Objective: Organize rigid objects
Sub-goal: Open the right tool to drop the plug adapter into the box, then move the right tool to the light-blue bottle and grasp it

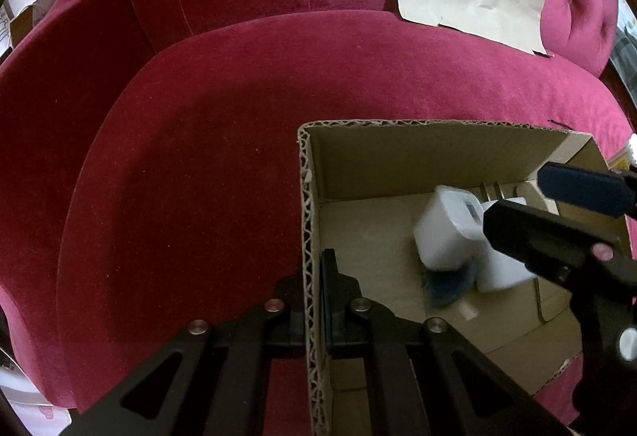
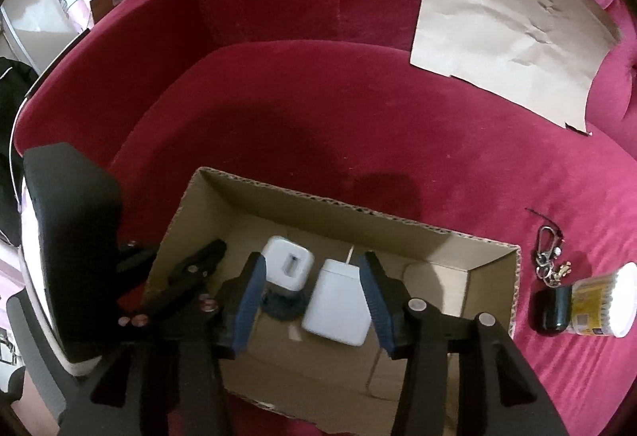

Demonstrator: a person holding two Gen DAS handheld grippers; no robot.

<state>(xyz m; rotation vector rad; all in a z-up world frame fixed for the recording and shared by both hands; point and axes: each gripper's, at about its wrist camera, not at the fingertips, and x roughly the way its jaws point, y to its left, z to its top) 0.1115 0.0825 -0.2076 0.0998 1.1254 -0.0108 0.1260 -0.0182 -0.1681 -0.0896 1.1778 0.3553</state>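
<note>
Left wrist view: left gripper (image 1: 316,300) is clamped on the cardboard box (image 1: 418,153) wall, lower centre; keep it steady. Right wrist view: right gripper (image 2: 314,296) stands half open, gripping nothing, above the larger white charger (image 2: 338,306) inside; lift straight up. A dark item beneath the smaller white charger (image 2: 288,264) is unclear.

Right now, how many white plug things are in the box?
2. One white charger lies toward the cardboard box's left, the other white charger just right of it. More may hide behind the grippers.
</note>
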